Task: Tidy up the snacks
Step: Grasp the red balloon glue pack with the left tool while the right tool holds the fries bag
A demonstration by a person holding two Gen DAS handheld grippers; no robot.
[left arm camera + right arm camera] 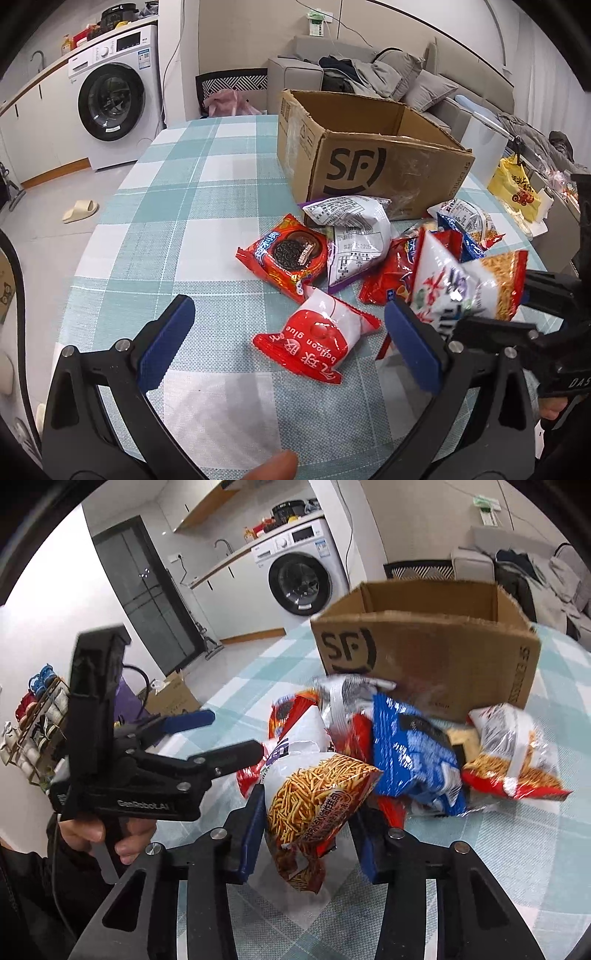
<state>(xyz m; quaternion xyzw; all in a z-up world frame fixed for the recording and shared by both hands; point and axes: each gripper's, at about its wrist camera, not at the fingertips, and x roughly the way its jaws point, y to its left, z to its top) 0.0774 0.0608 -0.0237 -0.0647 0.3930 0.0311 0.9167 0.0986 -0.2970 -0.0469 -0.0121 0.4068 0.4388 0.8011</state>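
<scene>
A pile of snack packets lies on the checked tablecloth (184, 206) in front of an open cardboard box (369, 162) marked SF. My right gripper (312, 834) is shut on a white and red bag of noodle sticks (317, 794), lifted and tilted above the pile; the same bag (495, 284) shows at the right of the left wrist view. My left gripper (291, 317) stands open over a red and white balloon glue packet (321, 336), not touching it. Beyond lie an Oreo packet (288, 254), a white and purple bag (354, 236), a blue bag (413, 753) and a second noodle bag (513, 753).
The box (424, 657) stands at the far side of the table, its top open. A washing machine (110, 99) stands far left, a sofa (369, 74) heaped with clothes behind the box, and a yellow bag (513, 188) hangs at the right. A slipper (79, 210) lies on the floor.
</scene>
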